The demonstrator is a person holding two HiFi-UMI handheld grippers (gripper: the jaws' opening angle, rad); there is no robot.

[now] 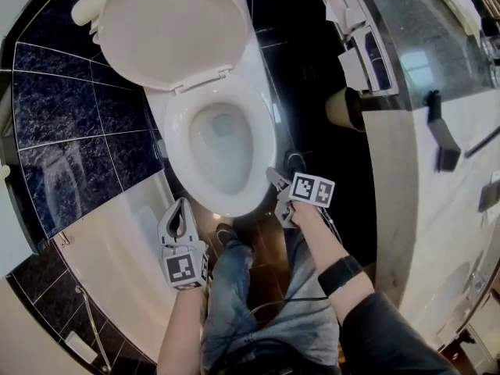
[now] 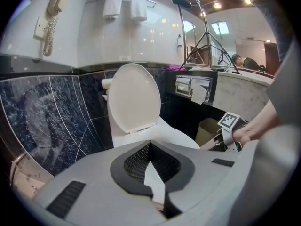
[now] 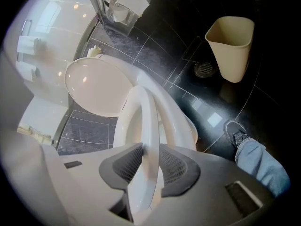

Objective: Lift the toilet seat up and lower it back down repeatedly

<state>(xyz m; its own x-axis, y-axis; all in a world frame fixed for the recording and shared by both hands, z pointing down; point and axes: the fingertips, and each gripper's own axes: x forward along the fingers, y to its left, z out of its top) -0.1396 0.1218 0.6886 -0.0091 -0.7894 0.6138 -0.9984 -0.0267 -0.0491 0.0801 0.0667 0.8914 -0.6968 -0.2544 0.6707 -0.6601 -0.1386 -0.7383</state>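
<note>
At the far left of the head view, the left gripper (image 1: 184, 205) is hovering beside the front left of the toilet, over the pale floor. Its jaws are resting together with nothing between them, and it is taking no part in the work.

In the middle, the lid (image 1: 172, 26) is standing open against the tank. The toilet seat (image 1: 176, 143) is lying low over the bowl (image 3: 178, 121). It is an oval ring, and its long axis is running from the hinge under the lid down to the front end, which is pointing toward the person's legs and leaning slightly right in the head view. In the right gripper view a thin gap is showing between the ring and the bowl's rim, so the front seems to be sitting just off the rim rather than flat on it.

To the right, the right gripper (image 3: 150, 149) is pinching the seat's front right edge, its jaws standing narrow with the white rim clamped between the mesh pads. Beyond it, a beige waste bin (image 3: 230, 46) is standing well apart on the dark floor.

I am judging this to be the very start of a lift. Nearly the whole upward swing toward the lid is left, then the lowering. How many rounds are already done, the pictures are not showing.
</note>
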